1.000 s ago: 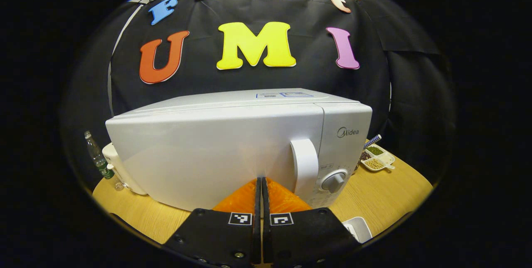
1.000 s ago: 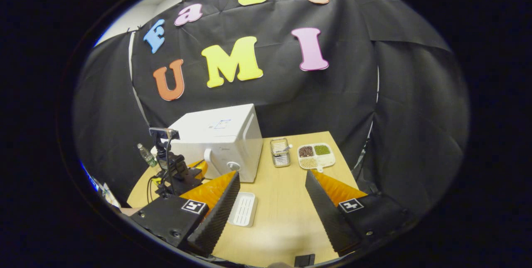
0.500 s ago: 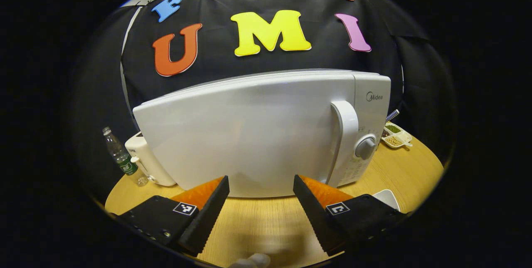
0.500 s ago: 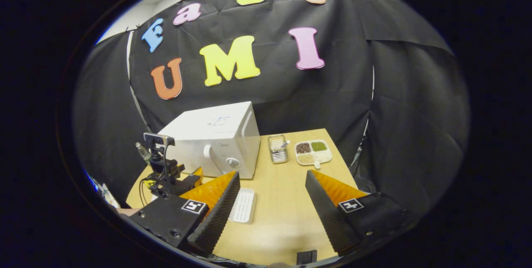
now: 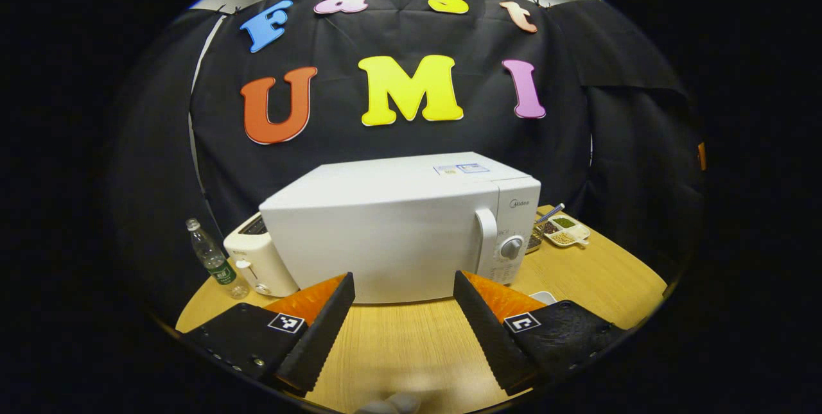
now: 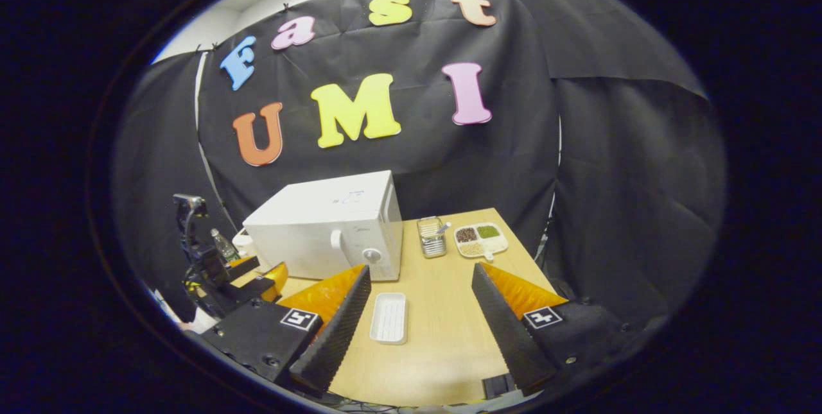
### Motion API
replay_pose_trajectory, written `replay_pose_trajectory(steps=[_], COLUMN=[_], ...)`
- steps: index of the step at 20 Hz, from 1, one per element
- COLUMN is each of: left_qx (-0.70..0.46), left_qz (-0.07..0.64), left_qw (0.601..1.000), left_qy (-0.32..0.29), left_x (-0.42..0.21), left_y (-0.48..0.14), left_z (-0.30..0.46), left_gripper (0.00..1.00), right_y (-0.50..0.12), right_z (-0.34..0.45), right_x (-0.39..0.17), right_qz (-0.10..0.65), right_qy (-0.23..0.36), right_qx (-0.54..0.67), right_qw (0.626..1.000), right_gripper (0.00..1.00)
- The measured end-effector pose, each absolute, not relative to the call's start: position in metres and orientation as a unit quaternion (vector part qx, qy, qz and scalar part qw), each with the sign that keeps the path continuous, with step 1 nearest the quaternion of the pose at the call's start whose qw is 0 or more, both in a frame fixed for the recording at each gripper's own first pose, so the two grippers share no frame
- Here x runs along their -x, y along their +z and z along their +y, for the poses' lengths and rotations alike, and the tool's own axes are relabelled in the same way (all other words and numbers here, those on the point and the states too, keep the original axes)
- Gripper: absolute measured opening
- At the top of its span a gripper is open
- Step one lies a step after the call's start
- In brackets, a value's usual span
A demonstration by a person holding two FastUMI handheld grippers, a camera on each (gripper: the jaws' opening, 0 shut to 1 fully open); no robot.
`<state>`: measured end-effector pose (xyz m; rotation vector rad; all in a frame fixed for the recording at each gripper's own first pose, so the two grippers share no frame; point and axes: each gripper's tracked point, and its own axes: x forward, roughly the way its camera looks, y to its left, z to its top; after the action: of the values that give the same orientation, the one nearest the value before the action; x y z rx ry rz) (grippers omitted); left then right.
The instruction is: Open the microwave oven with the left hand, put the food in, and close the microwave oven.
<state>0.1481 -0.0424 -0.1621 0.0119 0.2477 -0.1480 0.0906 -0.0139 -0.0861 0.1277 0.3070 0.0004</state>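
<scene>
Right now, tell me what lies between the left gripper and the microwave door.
Only bare table: the left gripper view shows the open left gripper facing the shut microwave with nothing between them.

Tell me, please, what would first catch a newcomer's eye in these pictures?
The white microwave oven dominates the middle of the wooden table, its door closed. A toaster and a water bottle stand at its left; a divided dish of beans sits beyond its right side.
</scene>
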Motion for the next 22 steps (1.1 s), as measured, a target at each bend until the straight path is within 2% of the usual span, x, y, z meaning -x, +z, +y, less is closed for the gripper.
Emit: replay_pose_trajectory(steps=[4,5,6,7,8,9,10,11,12,13,14,15,16,21,22], left_qx=[0.020,0.027,0.035,0.039,0.034,0.031,0.034,0.040,0.049,0.056,0.055,0.052,0.048,0.050,0.049], left_qz=[0.088,0.080,0.070,0.058,0.047,0.037,0.027,0.019,0.010,0.007,0.003,0.001,-0.004,0.010,0.011], left_qw=[0.994,0.995,0.995,0.996,0.997,0.997,0.998,0.998,0.997,0.997,0.997,0.998,0.998,0.998,0.998], left_qy=[-0.067,-0.062,-0.059,-0.062,-0.059,-0.054,-0.052,-0.052,-0.052,-0.052,-0.049,-0.047,-0.047,-0.037,-0.036], left_x=[-0.080,-0.065,-0.051,-0.037,-0.027,-0.018,-0.009,-0.001,0.005,0.010,0.013,0.016,0.018,0.022,0.022], left_y=[-0.106,-0.090,-0.077,-0.064,-0.050,-0.041,-0.029,-0.017,-0.008,-0.002,0.003,0.007,0.011,0.004,0.004], left_z=[0.001,0.010,0.021,0.025,0.033,0.041,0.045,0.048,0.049,0.049,0.050,0.052,0.053,0.056,0.058], left_gripper=[0.96,0.88,0.96,0.96,0.95,0.95,0.95,0.94,0.94,0.94,0.94,0.94,0.94,0.94,0.94], right_y=[-0.068,-0.062,-0.059,-0.054,-0.048,-0.043,-0.039,-0.034,-0.028,-0.025,-0.025,-0.023,-0.018,-0.011,-0.011], right_z=[0.015,0.022,0.029,0.036,0.042,0.047,0.051,0.054,0.057,0.057,0.059,0.063,0.064,0.067,0.068], right_x=[-0.056,-0.048,-0.042,-0.035,-0.029,-0.024,-0.019,-0.016,-0.013,-0.011,-0.009,-0.007,-0.006,-0.005,-0.004], right_qz=[0.114,0.106,0.099,0.093,0.086,0.079,0.072,0.065,0.057,0.052,0.053,0.052,0.048,0.040,0.040], right_qy=[-0.015,-0.018,-0.018,-0.018,-0.017,-0.017,-0.015,-0.012,-0.011,-0.012,-0.009,-0.003,-0.001,0.004,0.005], right_qx=[-0.043,-0.041,-0.039,-0.039,-0.037,-0.035,-0.032,-0.030,-0.024,-0.018,-0.014,-0.013,-0.012,-0.008,-0.009], right_qw=[0.992,0.993,0.994,0.995,0.995,0.996,0.997,0.997,0.998,0.998,0.998,0.999,0.999,0.999,0.999], right_gripper=[1.00,1.00,1.00,1.00,0.91,0.91,1.00,1.00,0.90,1.00,0.90,0.90,1.00,1.00,0.91])
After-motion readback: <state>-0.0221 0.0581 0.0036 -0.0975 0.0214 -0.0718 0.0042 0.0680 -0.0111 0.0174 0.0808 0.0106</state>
